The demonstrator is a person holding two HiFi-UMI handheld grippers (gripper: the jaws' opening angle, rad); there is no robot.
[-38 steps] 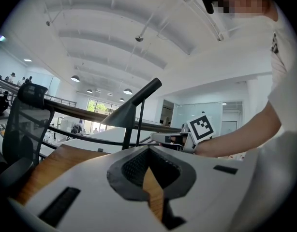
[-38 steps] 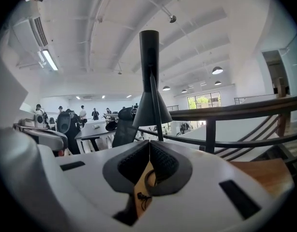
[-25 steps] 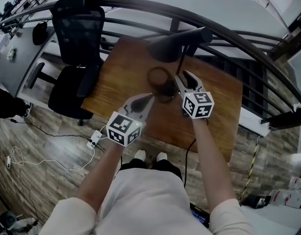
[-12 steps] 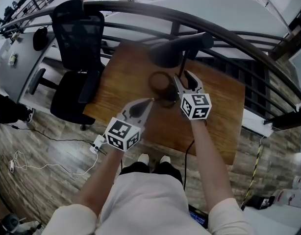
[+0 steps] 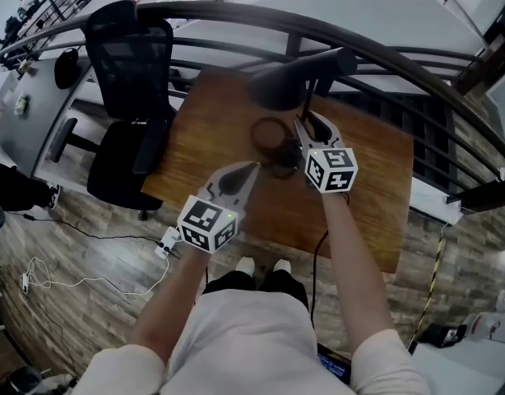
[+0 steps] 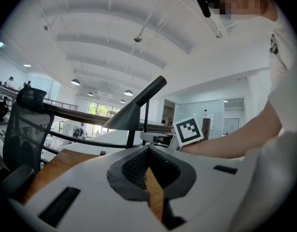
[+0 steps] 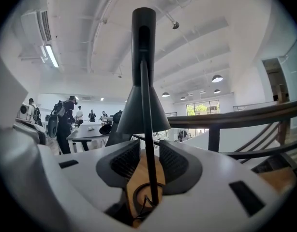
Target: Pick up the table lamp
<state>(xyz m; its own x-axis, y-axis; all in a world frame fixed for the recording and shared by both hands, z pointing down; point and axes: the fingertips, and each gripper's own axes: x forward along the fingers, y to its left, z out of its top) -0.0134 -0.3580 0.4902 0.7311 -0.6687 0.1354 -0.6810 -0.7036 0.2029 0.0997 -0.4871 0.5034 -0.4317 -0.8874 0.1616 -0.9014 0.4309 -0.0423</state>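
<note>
Place: an open-plan office is indicated.
Seating: a black mesh office chair (image 5: 125, 97) is seen left of the jaws, beside the wooden desk (image 5: 199, 151).
Workstations: long grey desks (image 5: 30, 101) are set further left.
People: a standing group (image 7: 66, 115) is seen round a table (image 7: 90, 129), beyond the right gripper (image 7: 144, 151).
Ceiling: strip lights (image 7: 51, 56) are mounted overhead.

Your head view looks steeply down on the table (image 5: 211, 138) from well above. Each gripper view sits low, just behind its own jaws, facing almost level across the tabletop. All three share the lamp (image 5: 289, 81); the right gripper view is nearest it.
</note>
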